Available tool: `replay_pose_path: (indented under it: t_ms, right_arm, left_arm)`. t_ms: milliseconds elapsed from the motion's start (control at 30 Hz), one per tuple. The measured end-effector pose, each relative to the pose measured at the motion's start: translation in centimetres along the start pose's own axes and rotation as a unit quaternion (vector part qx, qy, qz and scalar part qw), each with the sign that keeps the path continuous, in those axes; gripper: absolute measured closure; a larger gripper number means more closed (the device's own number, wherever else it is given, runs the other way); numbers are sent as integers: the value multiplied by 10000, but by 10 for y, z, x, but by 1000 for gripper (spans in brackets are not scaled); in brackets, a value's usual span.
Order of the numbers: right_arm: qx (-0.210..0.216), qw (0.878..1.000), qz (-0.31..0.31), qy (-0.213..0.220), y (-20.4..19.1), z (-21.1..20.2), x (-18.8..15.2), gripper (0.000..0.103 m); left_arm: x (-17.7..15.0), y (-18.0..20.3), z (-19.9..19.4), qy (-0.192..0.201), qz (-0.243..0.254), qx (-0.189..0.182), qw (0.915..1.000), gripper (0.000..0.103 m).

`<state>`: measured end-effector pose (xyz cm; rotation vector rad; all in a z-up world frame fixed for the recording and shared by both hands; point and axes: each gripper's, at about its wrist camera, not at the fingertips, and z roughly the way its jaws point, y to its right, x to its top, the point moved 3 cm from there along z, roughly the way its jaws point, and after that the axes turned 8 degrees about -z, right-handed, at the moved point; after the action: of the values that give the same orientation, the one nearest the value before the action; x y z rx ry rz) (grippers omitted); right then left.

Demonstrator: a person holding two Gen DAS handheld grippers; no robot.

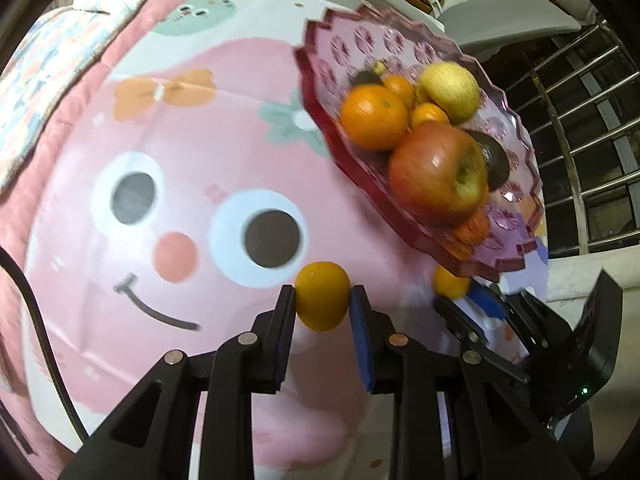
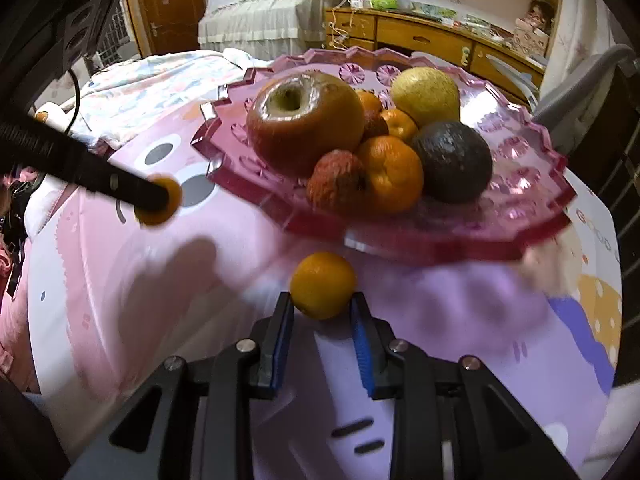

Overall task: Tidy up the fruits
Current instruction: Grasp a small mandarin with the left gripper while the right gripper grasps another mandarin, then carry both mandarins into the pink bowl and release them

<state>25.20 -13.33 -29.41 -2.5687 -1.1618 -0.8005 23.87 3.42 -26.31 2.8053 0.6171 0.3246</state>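
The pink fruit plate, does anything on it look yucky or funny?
Yes. On the pink plate, the small reddish fruit at the front, squeezed between the big apple and an orange, looks wrinkled and rough, with a dark spot. It may be going bad. The other fruits look smooth and fine.

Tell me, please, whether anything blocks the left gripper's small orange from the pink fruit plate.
Nothing visible does. The left gripper holds the small orange above bare bedspread, and the pink fruit plate beyond has open rim facing it.

Motion-blurred red apple (image 1: 438, 172)
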Motion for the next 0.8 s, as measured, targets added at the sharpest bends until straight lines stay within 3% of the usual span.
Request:
replay_pose_path:
  t_ms: [300, 467, 800]
  right_arm:
    - [-487, 9959, 589, -478, 0, -25, -24, 74]
    - [-936, 9894, 853, -704, 9, -48, -28, 74]
    - [-1602, 9782, 1230, -477, 18, -89, 9, 74]
  left_arm:
    - [45, -21, -30, 226, 336, 88, 9991, 77]
    - [75, -8, -44, 506, 688, -13, 9963, 77]
    - [144, 28, -66, 1123, 1119, -552, 9858, 77]
